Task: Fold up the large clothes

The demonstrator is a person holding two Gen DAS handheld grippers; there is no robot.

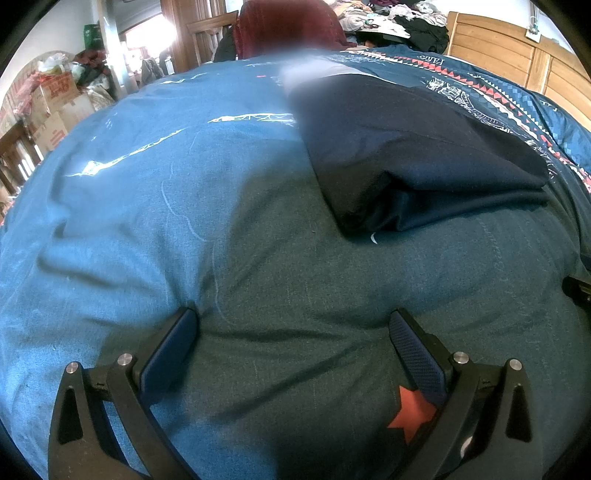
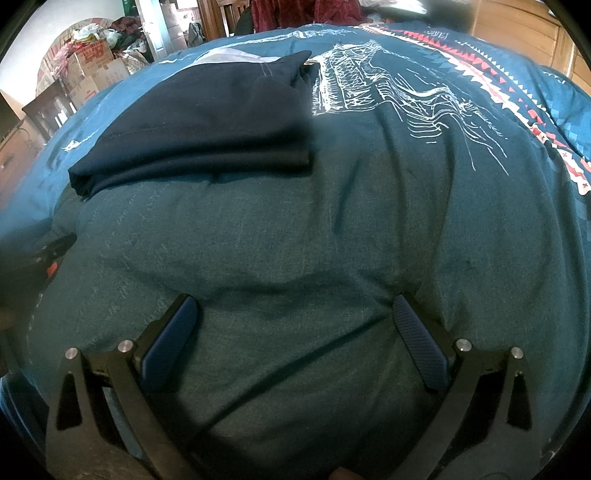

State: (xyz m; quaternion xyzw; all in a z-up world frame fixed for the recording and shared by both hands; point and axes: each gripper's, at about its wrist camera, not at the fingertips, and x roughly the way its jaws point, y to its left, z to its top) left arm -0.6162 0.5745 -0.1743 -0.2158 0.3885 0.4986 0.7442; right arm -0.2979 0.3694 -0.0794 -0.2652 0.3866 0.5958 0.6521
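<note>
A dark navy garment (image 1: 417, 162) lies folded into a thick rectangle on the blue bedcover (image 1: 155, 177), up and to the right of my left gripper (image 1: 293, 321). That gripper is open, its fingers wide apart and pressing into the cover with nothing between them. From the right wrist the same folded garment (image 2: 207, 136) sits at the upper left on the bedcover (image 2: 461, 229). My right gripper (image 2: 295, 310) is open as well, hovering low over bare cover, well short of the garment.
The bedcover carries a white line drawing (image 2: 388, 88) and a red and white patterned band (image 2: 517, 107). A wooden headboard (image 1: 517, 55) stands at the right. Piled clothes (image 1: 399, 18), a red chair (image 1: 288, 26) and stacked cardboard boxes (image 1: 55, 107) lie beyond the bed.
</note>
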